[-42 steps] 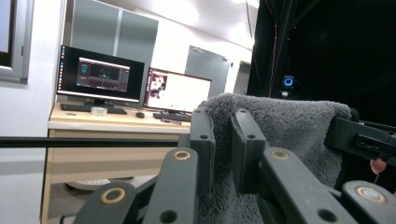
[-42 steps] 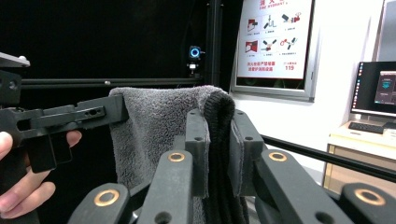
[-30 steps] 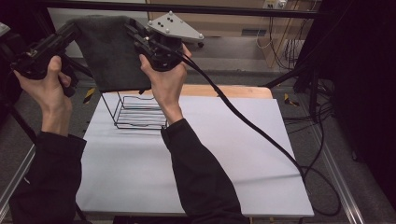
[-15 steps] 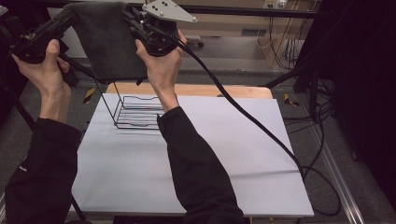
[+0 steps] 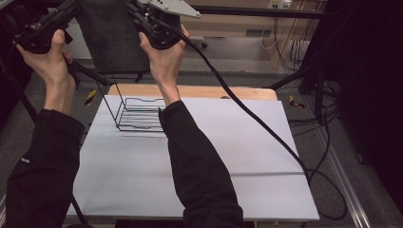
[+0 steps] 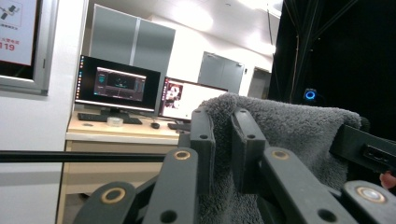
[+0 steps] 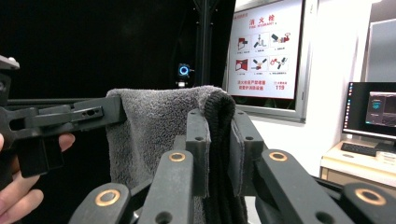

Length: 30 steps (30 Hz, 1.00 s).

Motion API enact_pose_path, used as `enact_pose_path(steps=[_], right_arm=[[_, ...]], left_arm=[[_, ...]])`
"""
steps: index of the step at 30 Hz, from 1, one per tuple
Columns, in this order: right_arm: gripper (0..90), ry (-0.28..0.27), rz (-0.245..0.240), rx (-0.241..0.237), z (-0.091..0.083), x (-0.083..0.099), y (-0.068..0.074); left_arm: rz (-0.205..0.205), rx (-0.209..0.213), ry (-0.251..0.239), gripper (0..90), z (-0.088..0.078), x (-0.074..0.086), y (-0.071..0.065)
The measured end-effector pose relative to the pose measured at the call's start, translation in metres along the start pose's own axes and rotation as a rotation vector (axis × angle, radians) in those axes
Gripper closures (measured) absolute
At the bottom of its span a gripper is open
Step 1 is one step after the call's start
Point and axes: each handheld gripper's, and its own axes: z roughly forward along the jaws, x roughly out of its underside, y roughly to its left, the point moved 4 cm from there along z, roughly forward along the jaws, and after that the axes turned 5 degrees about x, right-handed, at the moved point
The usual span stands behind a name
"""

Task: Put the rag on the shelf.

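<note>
Hiding wire rack (image 5: 138,114) partly: right forearm (image 5: 190,142).

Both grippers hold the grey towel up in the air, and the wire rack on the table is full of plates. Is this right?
Not quite. The wire rack is empty in the high view. The rest holds: the left gripper and the right gripper pinch the grey towel above the table.

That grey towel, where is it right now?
The grey towel hangs at the top left of the high view, stretched between the left claw and right claw, above the wire rack.
</note>
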Motion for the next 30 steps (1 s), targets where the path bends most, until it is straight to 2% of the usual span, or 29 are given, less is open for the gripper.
enact_pose_path(steps=[6,13,21,30], right_arm=[[80.6,0.009,-0.011,0.016,0.007,0.0,-0.005],[80.5,0.022,0.002,0.032,0.015,0.006,-0.013],[80.5,0.072,-0.008,0.037,0.022,0.025,-0.016],[80.5,0.11,0.01,0.037,0.025,0.047,-0.018]], left_arm=[[-0.016,0.012,0.003,80.5,0.009,0.002,0.007],[-0.017,0.007,0.042,80.5,0.02,0.004,0.015],[-0.018,-0.002,0.085,80.4,0.02,0.025,0.028],[-0.029,-0.005,0.123,80.4,0.016,0.046,0.035]])
